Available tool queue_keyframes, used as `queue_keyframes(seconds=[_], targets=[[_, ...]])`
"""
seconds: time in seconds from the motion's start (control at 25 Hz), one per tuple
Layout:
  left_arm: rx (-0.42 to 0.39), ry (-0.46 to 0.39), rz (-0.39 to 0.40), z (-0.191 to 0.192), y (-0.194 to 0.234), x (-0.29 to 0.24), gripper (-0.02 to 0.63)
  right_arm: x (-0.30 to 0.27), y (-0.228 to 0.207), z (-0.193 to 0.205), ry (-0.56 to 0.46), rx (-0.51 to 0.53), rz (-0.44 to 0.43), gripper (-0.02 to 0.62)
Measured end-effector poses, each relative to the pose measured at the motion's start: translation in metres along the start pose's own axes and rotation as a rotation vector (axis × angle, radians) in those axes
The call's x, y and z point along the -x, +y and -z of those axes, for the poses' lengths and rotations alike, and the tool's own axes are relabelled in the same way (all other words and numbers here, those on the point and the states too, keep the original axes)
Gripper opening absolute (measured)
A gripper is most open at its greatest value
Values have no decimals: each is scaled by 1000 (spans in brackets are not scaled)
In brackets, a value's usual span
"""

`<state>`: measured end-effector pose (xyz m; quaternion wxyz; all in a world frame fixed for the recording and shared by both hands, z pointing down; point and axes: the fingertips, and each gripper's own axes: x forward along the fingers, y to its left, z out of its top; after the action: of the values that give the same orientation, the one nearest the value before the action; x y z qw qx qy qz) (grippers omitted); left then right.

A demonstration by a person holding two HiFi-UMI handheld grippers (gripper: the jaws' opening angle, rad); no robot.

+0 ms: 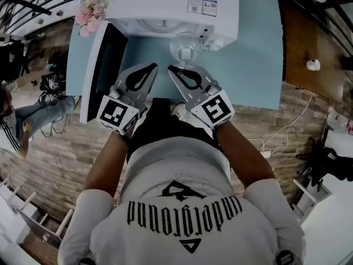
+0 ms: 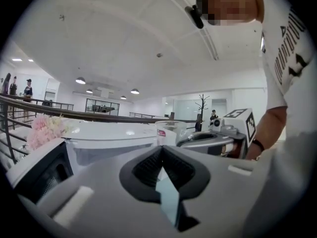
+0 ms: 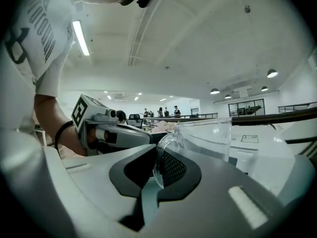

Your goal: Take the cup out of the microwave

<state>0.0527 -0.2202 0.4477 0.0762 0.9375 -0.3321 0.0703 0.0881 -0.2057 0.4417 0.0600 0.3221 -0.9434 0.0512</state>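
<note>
Though the right gripper (image 3: 159, 156) clamped the glass cup (image 3: 208, 138) by its handle (image 3: 168, 137), seemingly a slick, fragile hold, the left gripper (image 2: 161, 151) sat closed, empty.

I see the left hand-held gripper (image 1: 150, 68) and the right hand-held gripper (image 1: 174, 69) both in grey with black inner pads, each with black-and-white square markers at its rear. At the right one's tips the cup (image 1: 186, 48) is clear glass. Beyond it the microwave (image 1: 171, 4) is white. The tabletop (image 1: 259, 48) below is pale blue. Far left of the left one, the flowers (image 1: 91, 10) are pink.
</note>
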Motion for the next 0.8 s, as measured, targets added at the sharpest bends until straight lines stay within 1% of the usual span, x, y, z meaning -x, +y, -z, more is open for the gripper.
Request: queue_keyframes(seconds=[0.08, 0.2, 0.36, 0.44, 0.6, 0.68, 0.8], targets=[[-27, -21, 3, -11, -4, 3, 51, 9, 2, -16, -12, 15, -10, 8], [-34, -39, 7, -30, -15, 9, 51, 23, 8, -38, -33, 25, -27, 8], [-43, -27, 3, -48, -22, 13, 51, 38, 16, -55, -39, 59, -51, 8], [-54, -27, 9, -58, -23, 18, 49, 42, 19, -60, -44, 59, -55, 8], [-97, -12, 66, -72, -30, 32, 49, 47, 26, -72, -72, 43, -43, 8], [-108, -17, 104, -77, -34, 41, 51, 48, 32, -78, -86, 46, -45, 8], [-115, -19, 130, -82, -32, 59, 51, 48, 44, -85, -95, 51, -38, 8]])
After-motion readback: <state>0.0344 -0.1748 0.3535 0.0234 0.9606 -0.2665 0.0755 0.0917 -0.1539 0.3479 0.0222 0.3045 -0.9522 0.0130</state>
